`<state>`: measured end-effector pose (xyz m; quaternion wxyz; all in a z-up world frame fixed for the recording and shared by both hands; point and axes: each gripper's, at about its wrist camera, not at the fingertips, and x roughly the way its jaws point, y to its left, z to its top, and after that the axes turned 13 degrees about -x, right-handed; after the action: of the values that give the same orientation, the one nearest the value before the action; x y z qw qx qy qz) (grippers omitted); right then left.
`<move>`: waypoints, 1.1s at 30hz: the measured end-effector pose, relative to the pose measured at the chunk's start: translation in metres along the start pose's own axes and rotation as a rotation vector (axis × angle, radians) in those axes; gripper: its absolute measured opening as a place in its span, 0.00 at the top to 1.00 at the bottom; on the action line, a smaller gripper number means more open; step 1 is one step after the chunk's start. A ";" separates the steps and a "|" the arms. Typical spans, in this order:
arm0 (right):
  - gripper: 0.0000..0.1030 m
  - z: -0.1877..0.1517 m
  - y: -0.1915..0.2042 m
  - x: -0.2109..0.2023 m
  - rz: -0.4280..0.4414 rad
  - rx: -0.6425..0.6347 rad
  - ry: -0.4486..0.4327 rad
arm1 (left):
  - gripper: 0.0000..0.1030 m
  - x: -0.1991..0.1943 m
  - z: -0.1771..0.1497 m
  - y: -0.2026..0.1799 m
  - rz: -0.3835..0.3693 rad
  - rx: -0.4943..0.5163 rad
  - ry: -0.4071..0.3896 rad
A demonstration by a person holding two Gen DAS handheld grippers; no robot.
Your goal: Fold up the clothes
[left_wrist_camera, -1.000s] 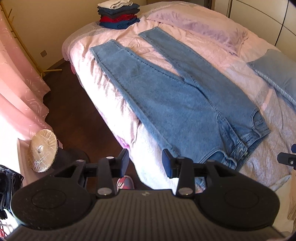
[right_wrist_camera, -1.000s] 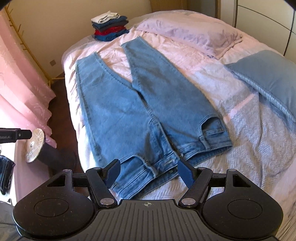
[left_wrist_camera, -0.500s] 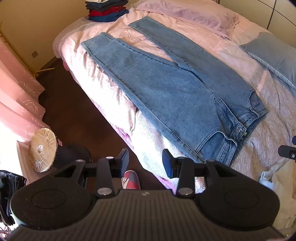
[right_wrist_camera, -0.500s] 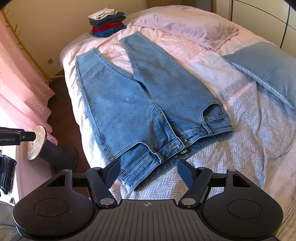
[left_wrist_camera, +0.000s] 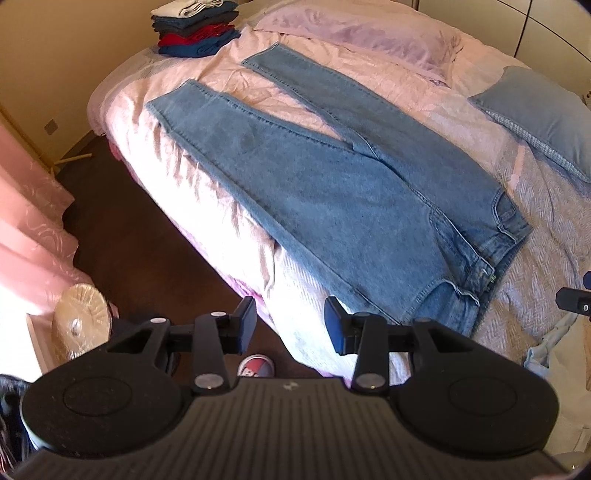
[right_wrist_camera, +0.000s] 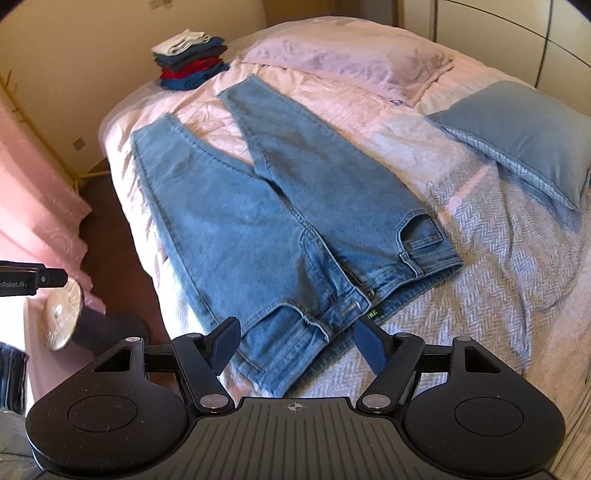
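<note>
A pair of light blue jeans point(left_wrist_camera: 332, 192) lies spread flat on the bed, legs apart and pointing to the far left corner, waistband nearest me. The jeans also show in the right wrist view point(right_wrist_camera: 266, 229). My left gripper point(left_wrist_camera: 290, 325) is open and empty, hanging over the bed's near left edge, short of the waistband. My right gripper point(right_wrist_camera: 295, 343) is open wide and empty, just above the waistband point(right_wrist_camera: 332, 317).
A stack of folded clothes point(left_wrist_camera: 195, 29) sits at the bed's far left corner, also in the right wrist view point(right_wrist_camera: 188, 59). A lilac pillow point(right_wrist_camera: 347, 59) and a blue cushion point(right_wrist_camera: 517, 136) lie to the right. Dark floor point(left_wrist_camera: 122, 236), pink curtain and a round stand point(left_wrist_camera: 81, 321) are left.
Both grippers have drawn back and up from the jeans, so the waistband sits farther from the fingers. Both stay open and empty. The jeans have not moved.
</note>
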<state>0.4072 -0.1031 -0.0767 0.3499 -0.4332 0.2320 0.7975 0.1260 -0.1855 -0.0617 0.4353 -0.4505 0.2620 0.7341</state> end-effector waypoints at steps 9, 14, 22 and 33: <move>0.31 0.057 0.047 0.046 -0.083 0.123 -0.015 | 0.65 0.046 0.089 0.097 -0.027 0.040 -0.019; 0.31 0.087 0.090 0.082 -0.137 0.255 -0.033 | 0.65 0.076 0.148 0.167 -0.014 0.102 -0.034; 0.31 0.099 0.140 0.113 -0.195 0.422 0.034 | 0.65 0.125 0.214 0.209 -0.046 0.235 -0.023; 0.31 0.085 0.063 0.118 -0.354 0.736 -0.005 | 0.65 0.182 0.283 0.113 -0.278 0.403 -0.011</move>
<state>0.2694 -0.0445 -0.1290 0.6140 -0.3102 0.4230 0.5898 -0.1346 0.0530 -0.0950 0.6146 -0.3824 0.3361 0.6026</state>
